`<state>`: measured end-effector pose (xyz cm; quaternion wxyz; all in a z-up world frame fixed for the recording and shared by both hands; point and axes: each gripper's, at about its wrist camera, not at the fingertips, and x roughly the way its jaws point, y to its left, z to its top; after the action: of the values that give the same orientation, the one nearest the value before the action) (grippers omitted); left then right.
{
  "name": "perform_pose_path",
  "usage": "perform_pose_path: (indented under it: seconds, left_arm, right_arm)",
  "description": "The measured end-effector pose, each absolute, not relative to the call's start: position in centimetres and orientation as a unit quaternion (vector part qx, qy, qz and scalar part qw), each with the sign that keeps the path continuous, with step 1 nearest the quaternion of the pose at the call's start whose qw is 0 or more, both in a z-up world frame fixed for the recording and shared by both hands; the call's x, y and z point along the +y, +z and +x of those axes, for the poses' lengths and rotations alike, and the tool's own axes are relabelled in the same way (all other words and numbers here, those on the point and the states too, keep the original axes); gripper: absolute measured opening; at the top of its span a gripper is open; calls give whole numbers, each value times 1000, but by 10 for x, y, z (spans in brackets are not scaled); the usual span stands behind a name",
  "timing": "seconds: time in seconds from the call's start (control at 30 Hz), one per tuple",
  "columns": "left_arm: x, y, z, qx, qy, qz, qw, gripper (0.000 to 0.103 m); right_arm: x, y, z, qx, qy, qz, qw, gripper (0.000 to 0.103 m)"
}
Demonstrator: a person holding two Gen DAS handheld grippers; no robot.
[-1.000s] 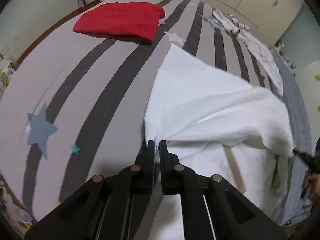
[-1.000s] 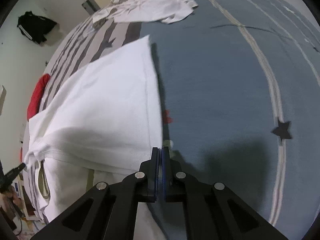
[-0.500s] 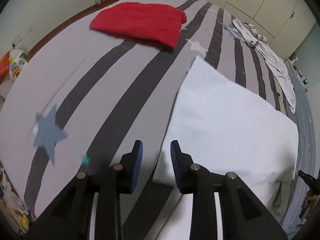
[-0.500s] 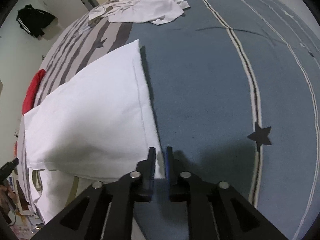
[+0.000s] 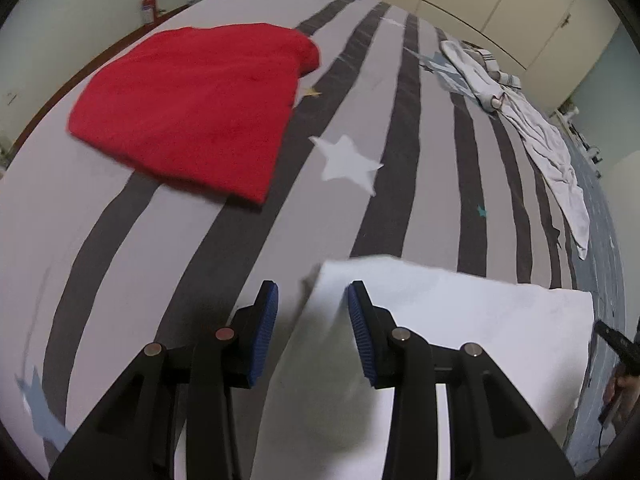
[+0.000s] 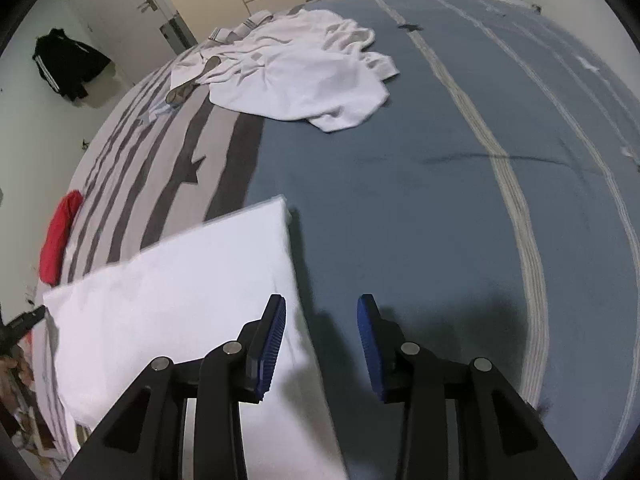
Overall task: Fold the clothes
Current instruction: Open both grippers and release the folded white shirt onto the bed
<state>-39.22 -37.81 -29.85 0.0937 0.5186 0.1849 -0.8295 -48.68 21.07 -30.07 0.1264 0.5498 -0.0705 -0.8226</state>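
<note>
The folded white garment (image 5: 460, 320) lies flat on the bed (image 5: 120, 240), straddling the boundary between the grey-striped cover and the blue cover (image 6: 440, 200).

Left gripper (image 5: 312, 324): jaws wide apart, holding nothing. It hovers over the garment's left edge; the right finger sits above the white fabric, the left finger above the striped cover just beside that edge.

Right gripper (image 6: 322, 334): jaws wide apart, holding nothing. It hovers over the garment's right edge; the left finger sits above the white fabric, the right finger above the blue cover beside that edge.

Reference positions relative to the white garment:
- Red folded garment (image 5: 192, 108): beyond it to the far left, well apart.
- Crumpled white clothes (image 6: 304, 72): beyond its far edge, well apart, lying across the same cover boundary.
- White star print (image 5: 346, 160): between the white garment and the red one.
</note>
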Motion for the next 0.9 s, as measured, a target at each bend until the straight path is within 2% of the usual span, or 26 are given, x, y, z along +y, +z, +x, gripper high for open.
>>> perform_pose_path:
  seconds: [0.07,0.1,0.13,0.23,0.3,0.33,0.4,0.57,0.6,0.63,0.67,0.7,0.73,0.77,0.9]
  left_arm:
    - [-374,-298,-399,173,-831,523,75,21]
    - [-372,-297,-400,168,-833,523,69,8]
    - [-371,-297,-402,162,-832,526,65,4]
    - [-376,-296,-406,162,-833,525,62,3]
    - [-383,-295,-408,168,-835,520,64,3]
    - [-386,-295,-410,171,-836,517,65,3]
    - [-394,-300,-413,182,-831,521,70,3]
    - [-415,-321,-417,204,-801,553,107,4]
    - [-421,-321,-415,213,-797,554,115,8]
    - [-425,-318,-410,225,-797,548,120,18]
    - [-430,-314,-406,237,-797,542,125,23]
    - [-431,-308,-399,245,-801,532,126,31]
    - [-433,-302,-391,252,-805,522,126,35]
    - [-429,-297,-380,246,-808,520,125,36]
    - [-411,-284,-334,230,-815,518,122,36]
  right_arm:
    - [202,-307,-492,-68,-821,550,135,34]
    - [197,-309,-495,-65,-821,550,141,34]
    - [193,-311,-499,-66,-819,550,147,34]
    - [185,-317,-510,-73,-815,552,162,33]
    - [183,-322,-515,-64,-811,560,155,19]
    - [184,-324,-517,-65,-810,563,152,7]
    - [187,-327,-520,-69,-811,563,146,7]
    - [186,-331,-519,-57,-815,560,136,7]
    - [187,-331,-520,-61,-814,561,137,7]
    - [187,-332,-520,-65,-813,561,138,9]
    - [188,-332,-521,-71,-812,563,137,11]
    - [190,-330,-520,-74,-812,563,136,13]
    - [192,-328,-519,-76,-812,563,134,20]
    - [195,-324,-516,-76,-815,559,131,24]
    - [212,-309,-487,-76,-824,547,127,28]
